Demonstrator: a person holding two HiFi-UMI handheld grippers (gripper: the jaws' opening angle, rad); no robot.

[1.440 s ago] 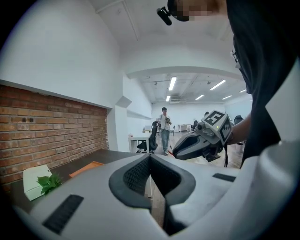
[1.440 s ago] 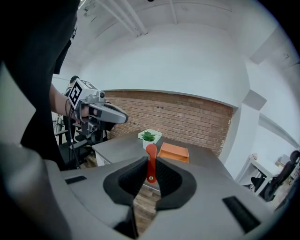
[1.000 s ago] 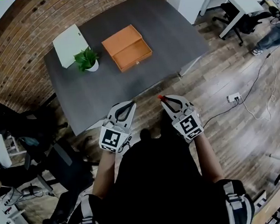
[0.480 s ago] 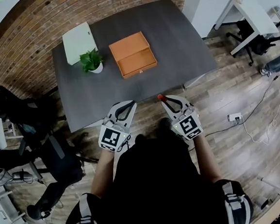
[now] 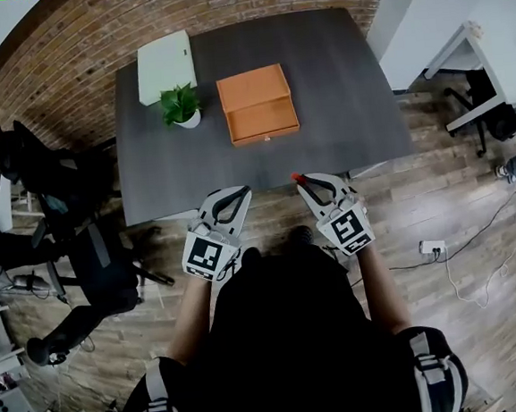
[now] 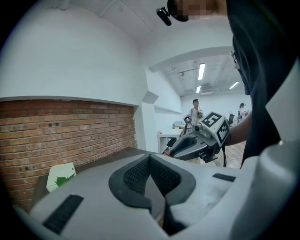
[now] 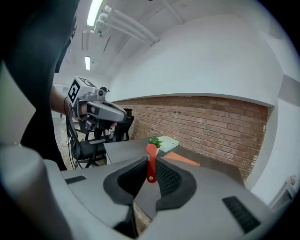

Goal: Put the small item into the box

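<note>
An orange box (image 5: 257, 104) with a drawer front lies on the dark grey table (image 5: 336, 77), far ahead of both grippers. My right gripper (image 5: 299, 180) is shut on a small red item (image 7: 150, 161), a thin strip with a rounded tip that sticks up from between its jaws. My left gripper (image 5: 242, 192) is shut with nothing in it, its pads (image 6: 149, 176) pressed together. Both grippers hang side by side above the wooden floor, short of the table's near edge. In the right gripper view the orange box (image 7: 182, 160) shows beyond the red item.
A small potted plant (image 5: 180, 107) and a white flat box (image 5: 166, 65) sit on the table left of the orange box. Black office chairs (image 5: 70, 217) stand at the left. A cable and plug (image 5: 431, 250) lie on the floor at the right.
The table and orange box have shifted right and toward the centre of the head view as the person turned. Both grippers keep the same pose and hold.
</note>
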